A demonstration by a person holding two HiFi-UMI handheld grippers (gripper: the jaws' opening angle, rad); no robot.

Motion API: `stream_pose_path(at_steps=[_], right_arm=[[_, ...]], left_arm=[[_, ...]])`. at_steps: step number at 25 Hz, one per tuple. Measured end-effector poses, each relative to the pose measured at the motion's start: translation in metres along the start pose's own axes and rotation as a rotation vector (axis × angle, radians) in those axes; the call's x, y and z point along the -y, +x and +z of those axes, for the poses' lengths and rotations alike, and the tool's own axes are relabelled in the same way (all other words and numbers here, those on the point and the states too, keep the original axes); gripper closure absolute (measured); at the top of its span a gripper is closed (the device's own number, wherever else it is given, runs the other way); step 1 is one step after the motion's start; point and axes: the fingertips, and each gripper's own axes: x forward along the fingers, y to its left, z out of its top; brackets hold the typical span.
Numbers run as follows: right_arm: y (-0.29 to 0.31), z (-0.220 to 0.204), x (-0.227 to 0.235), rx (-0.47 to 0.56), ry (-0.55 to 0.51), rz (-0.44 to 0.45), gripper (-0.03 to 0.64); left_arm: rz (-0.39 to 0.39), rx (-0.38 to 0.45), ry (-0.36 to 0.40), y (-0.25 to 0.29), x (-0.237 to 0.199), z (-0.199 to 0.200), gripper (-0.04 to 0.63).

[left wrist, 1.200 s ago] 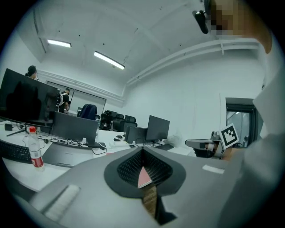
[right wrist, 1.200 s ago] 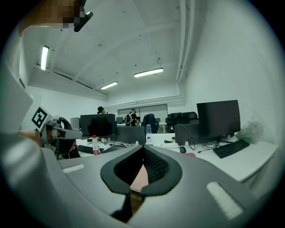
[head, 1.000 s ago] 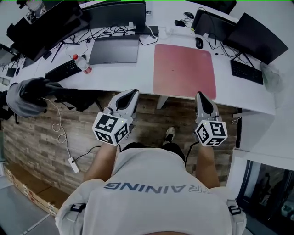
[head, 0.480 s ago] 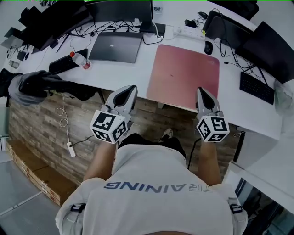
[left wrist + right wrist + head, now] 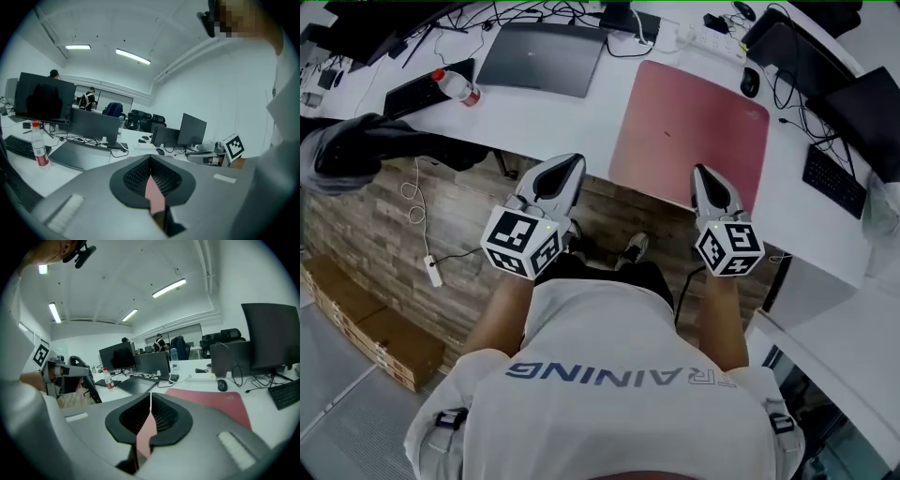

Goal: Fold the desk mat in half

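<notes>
Pink desk mat (image 5: pixel 689 131) is lying flat and unfolded on the white counter (image 5: pixel 567 122), close to the front edge; closed laptop (image 5: pixel 546 58) off to its left, mouse (image 5: pixel 750 82) by its far right corner; left hand-held gripper (image 5: pixel 565 169) is clenched on nothing, tip just left of the mat's near corner; right hand-held gripper (image 5: pixel 705 176) is clenched and empty too, tip over the mat's near edge.

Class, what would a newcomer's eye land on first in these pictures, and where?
A pink desk mat lies flat on the white desk, right of a closed grey laptop. Near its front edge hover the left gripper and right gripper, jaws together, each carrying a black-and-white marker cube.
</notes>
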Motion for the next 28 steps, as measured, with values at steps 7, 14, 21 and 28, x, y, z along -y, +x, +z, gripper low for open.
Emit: stream_pose_path(at_steps=[7, 14, 21, 28], right_arm=[[0.045, -0.032, -0.047, -0.147, -0.096, 0.052, 0.514], [0.089, -0.120, -0.076, -0.495, -0.329, 0.064, 0.445], [0.118, -0.188, -0.103, -0.652, -0.590, 0.120, 0.440], [0.135, -0.229, -0.104, -0.743, -0.760, 0.093, 0.422]], left_arm=[[-0.004, -0.033, -0.042, -0.011, -0.040, -0.019, 0.597], [0.017, -0.061, -0.071, -0.025, -0.063, -0.037, 0.597], [0.060, -0.088, -0.118, -0.039, -0.081, -0.059, 0.597], [0.088, -0.100, -0.149, -0.050, -0.092, -0.069, 0.597]])
